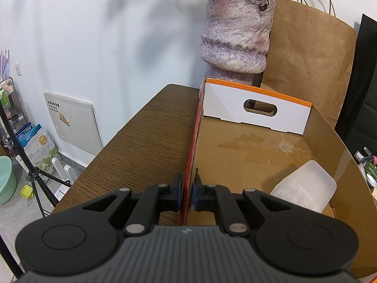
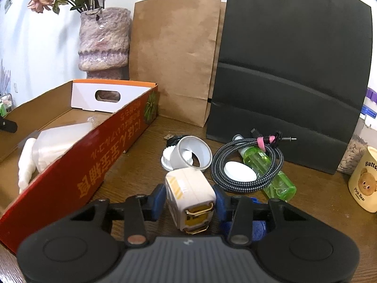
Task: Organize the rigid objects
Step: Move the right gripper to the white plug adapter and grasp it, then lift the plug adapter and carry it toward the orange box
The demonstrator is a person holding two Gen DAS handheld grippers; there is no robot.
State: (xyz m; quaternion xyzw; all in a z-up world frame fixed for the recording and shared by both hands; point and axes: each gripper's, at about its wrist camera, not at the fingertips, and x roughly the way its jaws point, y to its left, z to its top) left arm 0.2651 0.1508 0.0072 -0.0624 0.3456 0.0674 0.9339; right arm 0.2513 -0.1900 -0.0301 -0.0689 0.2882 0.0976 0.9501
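Over on the left, the left gripper (image 1: 187, 192) is clamped tight on the red side wall of the cardboard box (image 1: 247, 151), one pad outside and one inside. The box sits on the wooden table (image 1: 150, 132), and a translucent plastic container (image 1: 306, 186) lies in its near right corner. At the far end there's a white insert (image 1: 235, 103) with a handle cutout, and behind it a purple vase (image 1: 235, 35).

Moving right, the right gripper (image 2: 189, 200) has its blue pads on both sides of a beige cube (image 2: 189, 188) with gold clips, resting on the table just right of the box. Can't really tell how hard it's squeezing, but the pads look like they're touching it.

Past the cube: a white cup (image 2: 190, 153) on its side, a coiled cable (image 2: 247, 162) draped over a green bottle (image 2: 271, 169), then a bear tin (image 2: 364, 181).
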